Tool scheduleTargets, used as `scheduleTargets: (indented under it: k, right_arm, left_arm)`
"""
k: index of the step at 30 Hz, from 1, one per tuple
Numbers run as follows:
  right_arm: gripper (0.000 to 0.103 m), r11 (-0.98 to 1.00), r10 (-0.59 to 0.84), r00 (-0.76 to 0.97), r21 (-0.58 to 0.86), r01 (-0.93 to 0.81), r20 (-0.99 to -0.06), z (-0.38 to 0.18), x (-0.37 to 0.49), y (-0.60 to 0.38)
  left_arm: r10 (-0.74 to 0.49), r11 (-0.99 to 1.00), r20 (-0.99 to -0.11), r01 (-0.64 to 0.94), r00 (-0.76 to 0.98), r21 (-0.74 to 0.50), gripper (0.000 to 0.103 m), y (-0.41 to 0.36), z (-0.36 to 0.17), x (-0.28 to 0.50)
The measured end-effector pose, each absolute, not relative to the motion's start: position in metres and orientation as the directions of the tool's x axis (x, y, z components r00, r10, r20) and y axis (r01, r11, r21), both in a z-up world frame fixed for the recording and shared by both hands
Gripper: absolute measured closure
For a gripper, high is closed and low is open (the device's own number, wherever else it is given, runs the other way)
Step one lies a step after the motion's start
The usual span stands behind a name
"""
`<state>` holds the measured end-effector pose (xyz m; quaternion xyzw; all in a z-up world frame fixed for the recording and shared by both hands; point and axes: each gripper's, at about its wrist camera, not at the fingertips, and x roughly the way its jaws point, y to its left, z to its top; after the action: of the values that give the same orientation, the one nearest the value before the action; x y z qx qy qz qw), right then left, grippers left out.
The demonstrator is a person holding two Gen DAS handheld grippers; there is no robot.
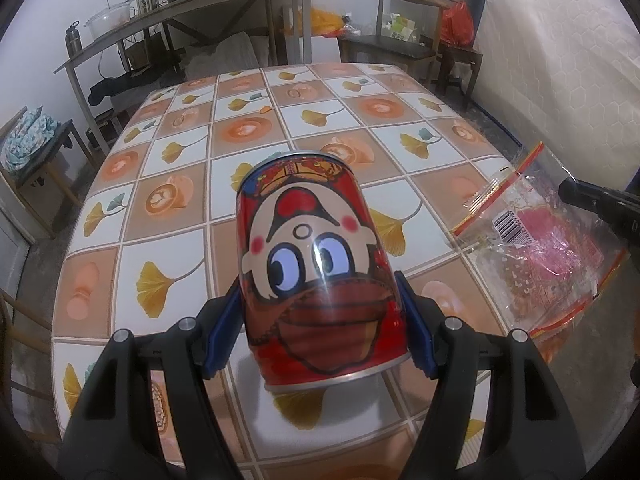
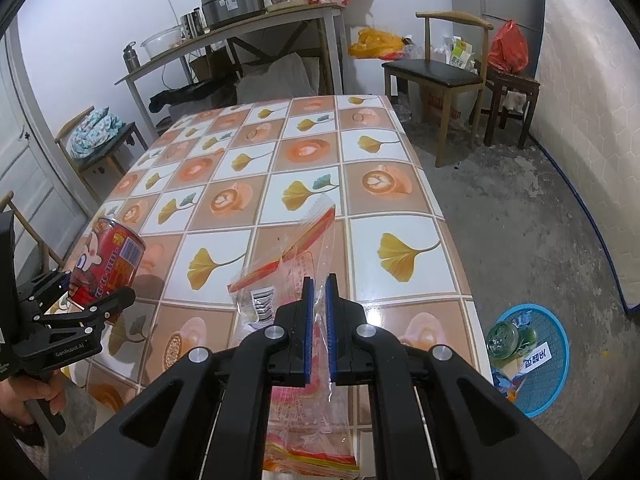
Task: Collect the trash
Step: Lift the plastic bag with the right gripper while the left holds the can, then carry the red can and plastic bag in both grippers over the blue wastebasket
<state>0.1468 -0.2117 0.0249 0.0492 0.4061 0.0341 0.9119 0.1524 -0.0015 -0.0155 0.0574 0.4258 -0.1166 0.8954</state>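
Above the patterned worktop (image 2: 404,236), the left gripper (image 1: 320,320) clamps a red cartoon drink can (image 1: 316,264) tilted between its fingers. The right gripper (image 2: 319,332), fingers nearly together, pinches a clear snack wrapper (image 2: 298,264). The blue trash basket (image 2: 560,344) sits on the floor off the worktop's right edge, nearer the right hand.

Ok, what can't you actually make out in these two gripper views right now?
- Can, left wrist view: its far side is hidden.
- Plastic wrapper, right wrist view: the lower part sits behind the right gripper; print too small to read.
- Blue basket, right wrist view: contents partly hidden by the table edge.
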Motion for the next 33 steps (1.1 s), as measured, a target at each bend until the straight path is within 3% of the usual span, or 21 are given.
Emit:
scheduleTargets:
  k: [22,26,33]
  right_arm:
    - [0.097,0.989,0.09,0.727,0.148,0.017,-0.681,0.046,0.128,-0.248]
    - [0.097,0.986,0.049,0.749,0.152,0.07,-0.661,0.054,0.116,-0.274]
    - [0.097,0.958,-0.094,0.77,0.153,0.243,-0.631,0.067,0.082,-0.345]
  left_arm:
    - [-0.154,0.957,-0.745,0.285,0.649,0.05,0.037,-0.032,0.008,0.141]
    - [-0.187,0.946,-0.738,0.322,0.648,0.042,0.037,-0.048,0.015,0.141]
    - [-0.349,0.885,-0.72,0.464,0.6,-0.042,0.037,-0.101,0.037,0.147]
